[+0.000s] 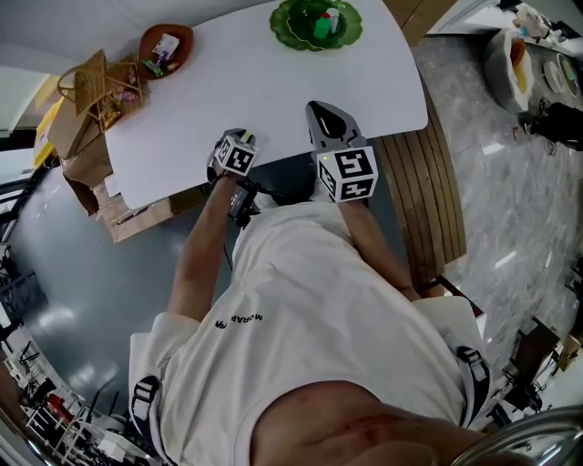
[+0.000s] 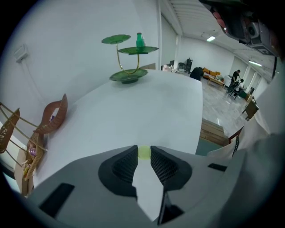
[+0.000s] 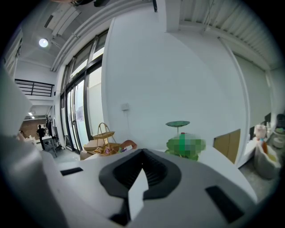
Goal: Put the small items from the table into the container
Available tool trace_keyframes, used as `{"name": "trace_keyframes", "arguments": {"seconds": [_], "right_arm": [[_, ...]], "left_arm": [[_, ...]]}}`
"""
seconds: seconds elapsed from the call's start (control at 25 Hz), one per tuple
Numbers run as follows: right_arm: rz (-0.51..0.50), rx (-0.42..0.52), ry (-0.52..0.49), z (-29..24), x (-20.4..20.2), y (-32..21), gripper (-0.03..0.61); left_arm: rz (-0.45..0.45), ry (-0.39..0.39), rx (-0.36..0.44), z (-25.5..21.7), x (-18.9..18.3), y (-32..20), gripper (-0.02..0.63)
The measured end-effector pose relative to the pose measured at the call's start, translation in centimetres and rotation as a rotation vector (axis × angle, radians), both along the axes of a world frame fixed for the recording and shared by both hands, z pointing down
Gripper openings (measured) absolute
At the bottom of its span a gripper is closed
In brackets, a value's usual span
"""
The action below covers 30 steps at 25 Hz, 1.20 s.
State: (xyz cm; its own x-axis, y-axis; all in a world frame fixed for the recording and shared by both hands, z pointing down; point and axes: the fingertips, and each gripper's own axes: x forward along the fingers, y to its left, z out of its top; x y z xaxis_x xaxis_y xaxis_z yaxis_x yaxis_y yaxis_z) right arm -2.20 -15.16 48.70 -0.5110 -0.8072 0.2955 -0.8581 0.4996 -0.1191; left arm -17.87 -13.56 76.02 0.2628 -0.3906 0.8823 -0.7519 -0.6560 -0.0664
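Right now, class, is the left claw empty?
No, a small yellow-green ball is pinched between the tips of the left claw.

Large open-plan office hall: glossy stone floor (image 1: 510, 182), tall windows (image 3: 82, 102), orange sofa (image 2: 214, 74), ceiling lights (image 2: 211, 38).

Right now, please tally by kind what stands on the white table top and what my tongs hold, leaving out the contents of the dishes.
Green leaf stand: 1
Brown leaf dish: 1
Yellow-green ball, between the tips of the left tongs: 1
Total: 3
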Motion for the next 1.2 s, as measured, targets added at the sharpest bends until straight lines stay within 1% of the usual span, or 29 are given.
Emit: {"name": "trace_keyframes", "arguments": {"seconds": [0.24, 0.56, 0.72, 0.84, 1.04, 1.2], "right_arm": [[0.004, 0.011, -0.008, -0.5, 0.3, 0.2, 0.003], [0.012, 0.021, -0.016, -0.9, 0.9, 0.2, 0.003], [0.017, 0.028, -0.019, -1.2, 1.2, 0.1, 0.003], [0.025, 0.033, -0.022, -1.3, 1.5, 0.1, 0.004], [0.043, 0.038, -0.024, -1.5, 2.2, -0.1, 0.003], [0.056, 0.041, -0.023, -1.6, 2.9, -0.1, 0.003]], "left_arm": [[-0.001, 0.013, 0.049, -2.9, 1.1, -1.2, 0.094], [0.003, 0.076, 0.103, -7.7, 3.3, -3.2, 0.094], [0.001, 0.126, 0.131, -9.9, 4.4, -4.1, 0.094], [-0.002, 0.173, 0.168, -11.6, 5.4, -4.7, 0.094], [-0.001, 0.224, 0.240, -14.5, 7.1, -6.0, 0.094], [-0.006, 0.266, 0.275, -16.1, 8.4, -6.8, 0.094]]}}
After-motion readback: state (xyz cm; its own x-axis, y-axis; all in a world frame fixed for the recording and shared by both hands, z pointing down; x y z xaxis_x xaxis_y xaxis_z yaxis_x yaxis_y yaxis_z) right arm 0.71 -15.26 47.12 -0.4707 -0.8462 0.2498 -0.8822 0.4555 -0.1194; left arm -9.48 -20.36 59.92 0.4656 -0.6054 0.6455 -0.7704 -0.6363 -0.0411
